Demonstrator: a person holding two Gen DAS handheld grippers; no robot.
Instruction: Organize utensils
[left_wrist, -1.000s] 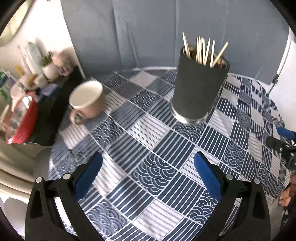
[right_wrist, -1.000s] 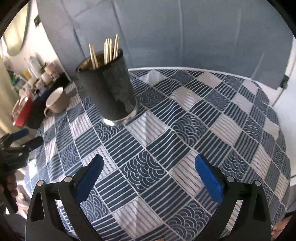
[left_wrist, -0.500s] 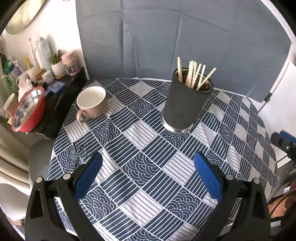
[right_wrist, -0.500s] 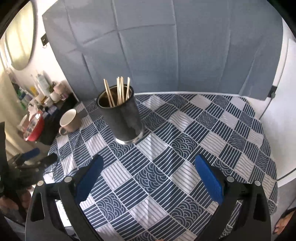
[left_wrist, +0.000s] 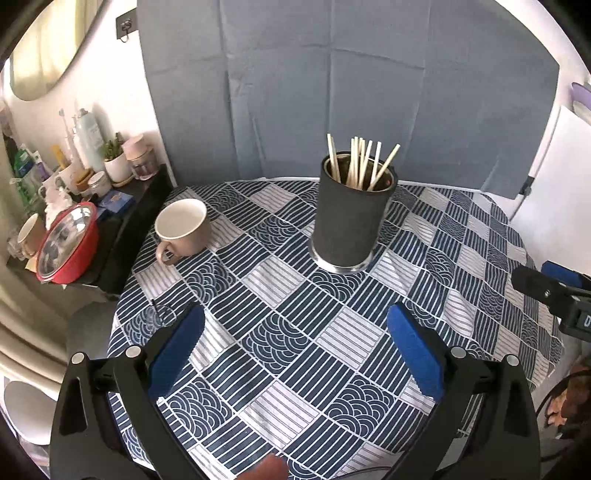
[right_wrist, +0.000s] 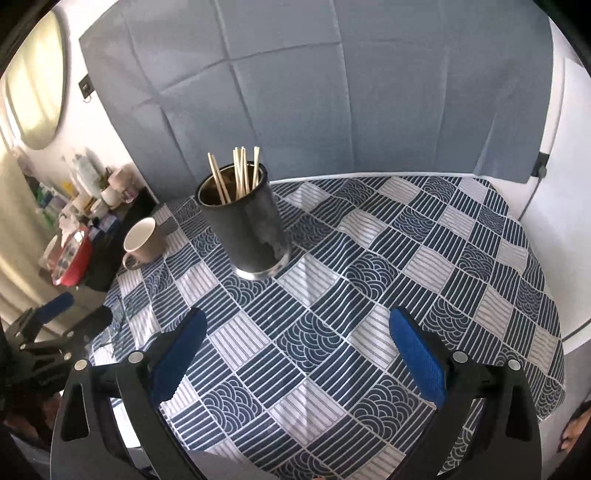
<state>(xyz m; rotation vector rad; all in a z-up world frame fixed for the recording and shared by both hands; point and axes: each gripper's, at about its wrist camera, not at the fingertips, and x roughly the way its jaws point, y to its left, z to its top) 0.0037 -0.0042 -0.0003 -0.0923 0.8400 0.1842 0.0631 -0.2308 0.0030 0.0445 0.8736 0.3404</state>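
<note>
Since both sets of jaws are spread empty, the chopsticks (left_wrist: 360, 162) at 12 o'clock in the holder (left_wrist: 349, 221) look light, stiff, best pinched near the tops.

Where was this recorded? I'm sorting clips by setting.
Probably a home dining corner: a round table with a patterned cloth, a chopstick holder and mug, beside a cluttered household shelf.

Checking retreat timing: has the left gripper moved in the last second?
Yes. The left gripper has pulled back and up from the black holder, which sits smaller and farther off in the left wrist view, with more tablecloth showing. Jaws open, empty.
</note>
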